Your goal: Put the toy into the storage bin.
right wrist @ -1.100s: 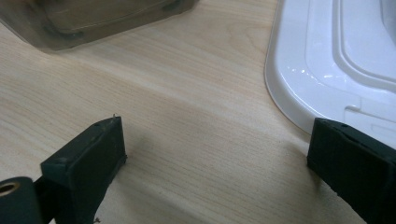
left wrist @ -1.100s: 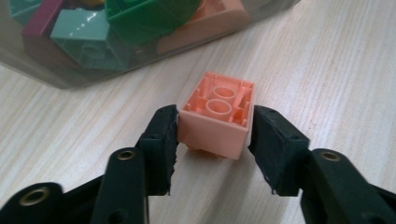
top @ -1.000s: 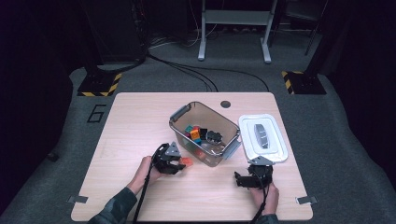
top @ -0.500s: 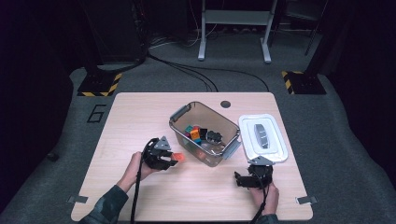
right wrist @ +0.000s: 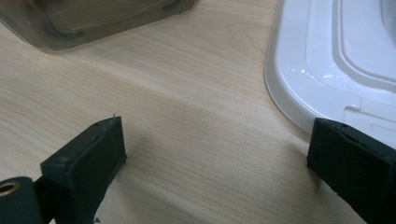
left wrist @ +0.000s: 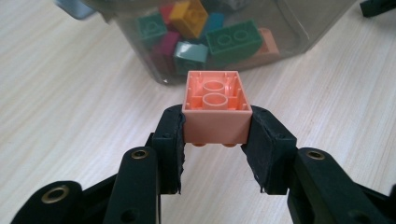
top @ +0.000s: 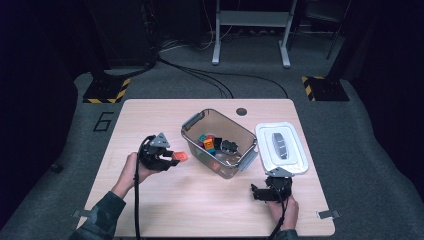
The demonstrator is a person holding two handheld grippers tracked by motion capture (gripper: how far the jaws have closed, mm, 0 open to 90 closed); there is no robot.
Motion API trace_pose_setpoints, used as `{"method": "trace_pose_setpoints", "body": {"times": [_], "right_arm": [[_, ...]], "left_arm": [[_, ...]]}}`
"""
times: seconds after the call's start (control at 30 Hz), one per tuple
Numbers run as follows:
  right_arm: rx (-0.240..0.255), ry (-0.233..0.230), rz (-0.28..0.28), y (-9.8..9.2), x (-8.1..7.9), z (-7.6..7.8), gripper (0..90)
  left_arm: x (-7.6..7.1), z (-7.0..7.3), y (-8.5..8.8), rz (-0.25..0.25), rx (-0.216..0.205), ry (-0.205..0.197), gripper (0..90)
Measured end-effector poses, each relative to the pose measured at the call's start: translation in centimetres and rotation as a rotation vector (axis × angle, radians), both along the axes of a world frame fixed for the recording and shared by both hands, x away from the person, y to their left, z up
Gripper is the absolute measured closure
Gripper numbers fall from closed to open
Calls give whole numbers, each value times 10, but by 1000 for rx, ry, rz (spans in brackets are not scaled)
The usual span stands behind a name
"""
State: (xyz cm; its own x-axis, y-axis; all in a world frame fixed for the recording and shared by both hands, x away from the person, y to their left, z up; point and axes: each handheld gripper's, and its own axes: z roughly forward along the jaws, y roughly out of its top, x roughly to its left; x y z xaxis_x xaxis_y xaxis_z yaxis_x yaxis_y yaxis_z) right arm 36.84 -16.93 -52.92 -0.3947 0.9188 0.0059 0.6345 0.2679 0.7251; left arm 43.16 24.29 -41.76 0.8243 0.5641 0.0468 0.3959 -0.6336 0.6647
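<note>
Clear bin (top: 195, 122) holds coloured bricks (top: 208, 143); white lid (top: 281, 148) lies beside.

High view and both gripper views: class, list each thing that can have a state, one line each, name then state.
Clear plastic bin: open, lid off, holds coloured bricks.
White plastic lid: lying flat on the table right of the bin.
Orange plastic brick: clamped, underside up, off the table.
Left tool: shut on the brick.
Right tool: open, holding nothing.

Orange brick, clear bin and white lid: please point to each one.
orange brick (left wrist: 215, 105), left gripper view, its hollow underside.
clear bin (top: 196, 120), high view, its far left rim.
white lid (top: 265, 150), high view, its left border.
</note>
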Motion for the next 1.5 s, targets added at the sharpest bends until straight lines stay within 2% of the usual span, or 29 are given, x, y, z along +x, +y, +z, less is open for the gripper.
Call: {"method": "trace_pose_setpoints", "body": {"times": [0.23,0.3,0.53,0.7,0.87,0.9,0.97,1.2,1.33,1.37,1.5], "right_arm": [[2,0,-1,0,0,0,33],[1,0,-1,0,0,0,33],[2,0,-1,0,0,0,33],[0,0,0,0,0,0,33],[1,0,0,0,0,0,33],[1,0,0,0,0,0,33],[1,1,0,0,0,0,33],[1,1,0,0,0,0,33],[1,1,1,0,0,0,33],[1,0,1,0,0,0,33],[1,1,2,0,0,0,33]], "left_arm": [[7,30,7,20,1,-29,588],[11,39,7,24,16,-40,588],[28,65,-3,29,22,-56,588],[42,75,-17,32,23,-59,587],[55,77,-32,24,33,-40,587],[57,76,-36,21,36,-24,587],[61,74,-43,16,49,-20,586],[70,62,-68,3,112,54,586],[72,57,-75,-17,140,103,586],[72,56,-76,-20,134,114,586],[71,56,-78,-22,136,127,584]]}}
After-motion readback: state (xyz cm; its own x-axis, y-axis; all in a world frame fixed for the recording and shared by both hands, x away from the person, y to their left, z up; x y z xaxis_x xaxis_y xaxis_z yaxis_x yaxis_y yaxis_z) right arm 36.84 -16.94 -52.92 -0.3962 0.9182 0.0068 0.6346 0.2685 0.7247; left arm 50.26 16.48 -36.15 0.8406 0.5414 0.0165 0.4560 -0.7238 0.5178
